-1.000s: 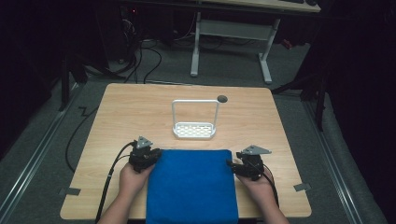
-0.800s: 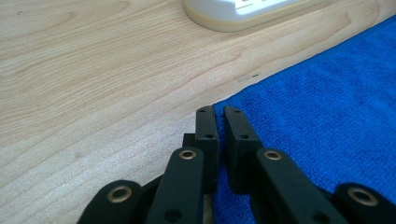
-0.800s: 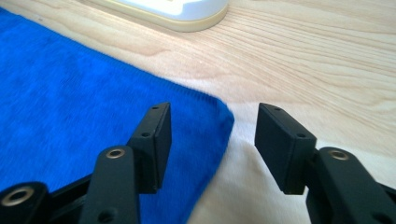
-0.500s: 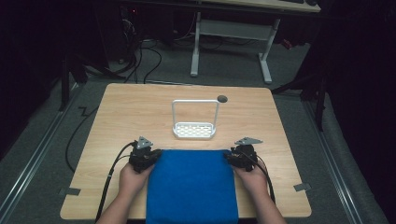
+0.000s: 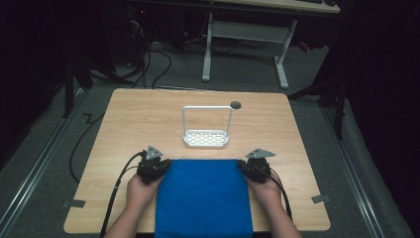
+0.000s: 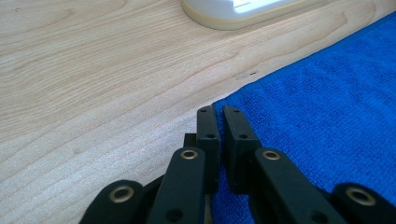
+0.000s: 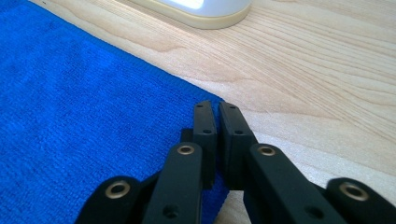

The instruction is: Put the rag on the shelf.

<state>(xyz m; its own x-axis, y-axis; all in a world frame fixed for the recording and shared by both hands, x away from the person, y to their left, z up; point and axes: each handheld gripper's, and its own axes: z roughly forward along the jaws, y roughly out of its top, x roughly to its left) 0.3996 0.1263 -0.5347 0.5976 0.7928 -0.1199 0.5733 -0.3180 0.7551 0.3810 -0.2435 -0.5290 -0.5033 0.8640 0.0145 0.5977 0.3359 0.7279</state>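
Blue towel [image 5: 204, 198] lies flat at lower centre of the bench [image 5: 148, 114]. Left hand-held gripper [image 6: 218, 112] and right hand-held gripper [image 7: 215, 106] each stand pinched on a far corner. Judged step: corners gripped for folding; next move calls for an even lift. No legible writing.

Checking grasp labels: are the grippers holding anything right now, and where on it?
Both hold the blue towel: the left gripper is pinched on its far left corner, the right gripper on its far right corner. The towel lies flat on the table.
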